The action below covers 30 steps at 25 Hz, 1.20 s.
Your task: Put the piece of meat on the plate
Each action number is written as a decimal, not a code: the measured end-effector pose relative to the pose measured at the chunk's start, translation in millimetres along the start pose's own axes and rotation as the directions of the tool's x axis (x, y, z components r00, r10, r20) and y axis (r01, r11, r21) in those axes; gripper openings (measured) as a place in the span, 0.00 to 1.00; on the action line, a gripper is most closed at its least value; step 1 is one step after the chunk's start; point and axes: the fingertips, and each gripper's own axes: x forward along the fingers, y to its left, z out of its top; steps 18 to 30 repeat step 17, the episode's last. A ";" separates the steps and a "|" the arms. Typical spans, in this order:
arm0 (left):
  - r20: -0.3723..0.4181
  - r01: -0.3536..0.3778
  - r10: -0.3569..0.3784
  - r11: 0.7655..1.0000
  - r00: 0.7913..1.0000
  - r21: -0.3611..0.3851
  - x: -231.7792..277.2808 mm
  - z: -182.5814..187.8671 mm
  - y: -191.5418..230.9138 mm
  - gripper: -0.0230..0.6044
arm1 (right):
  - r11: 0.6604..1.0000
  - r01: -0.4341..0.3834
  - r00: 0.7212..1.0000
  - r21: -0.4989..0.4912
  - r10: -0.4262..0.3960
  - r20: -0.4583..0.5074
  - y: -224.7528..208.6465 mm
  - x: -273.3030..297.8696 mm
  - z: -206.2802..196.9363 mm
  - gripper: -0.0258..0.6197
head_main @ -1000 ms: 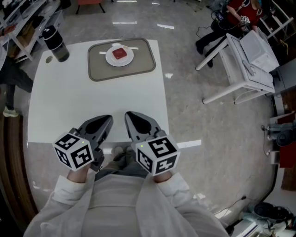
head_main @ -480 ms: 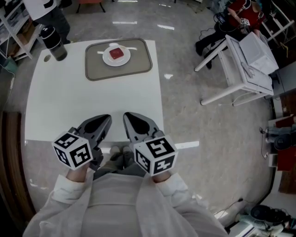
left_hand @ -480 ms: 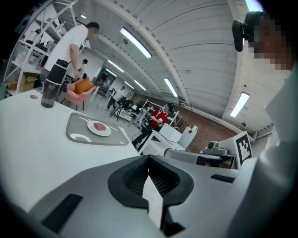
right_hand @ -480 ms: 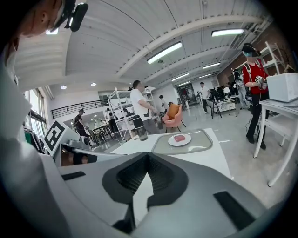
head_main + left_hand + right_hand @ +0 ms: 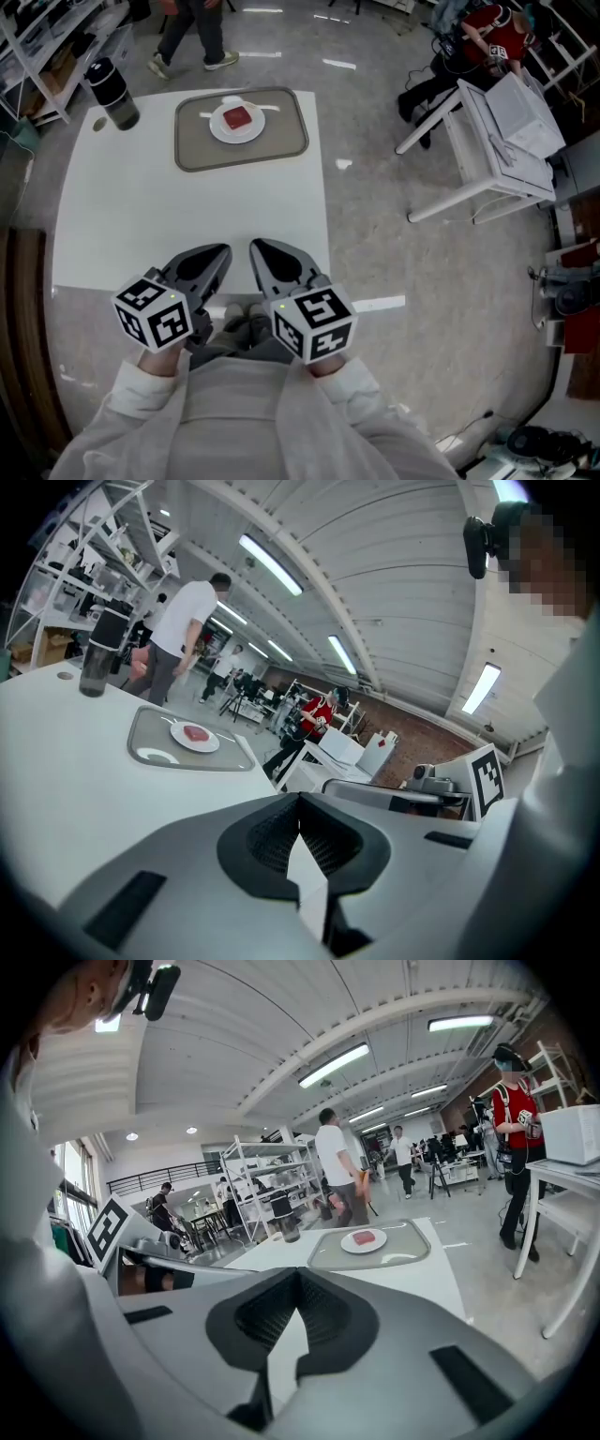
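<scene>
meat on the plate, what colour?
The meat is red, on a white plate. The head view shows it best.

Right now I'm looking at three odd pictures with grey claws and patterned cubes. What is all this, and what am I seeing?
There is no robot here. A person holds a two-jaw gripper in each hand: the left gripper and the right gripper. The patterned cubes are part of them. The top-down picture comes from a camera on the person's head. The other two come from cameras riding on each gripper, looking along its jaws. Both pairs of jaws are closed and hold nothing. On the white table sits a grey tray with a white plate carrying a red piece of meat. A dark bottle stands at the far left corner.
</scene>
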 end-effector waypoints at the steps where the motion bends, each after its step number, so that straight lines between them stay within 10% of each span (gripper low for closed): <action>1: 0.000 -0.001 0.001 1.000 1.000 0.000 -0.1 -0.4 -0.4 0.05 | 1.000 -0.001 1.000 -0.002 0.001 -0.001 0.2 0.0 -0.1 0.06; 30: 0.017 -0.015 0.015 1.000 1.000 -0.014 1.3 0.0 -4.4 0.05 | 1.000 -0.017 1.000 0.026 0.017 -0.009 -9.7 -7.7 -3.7 0.06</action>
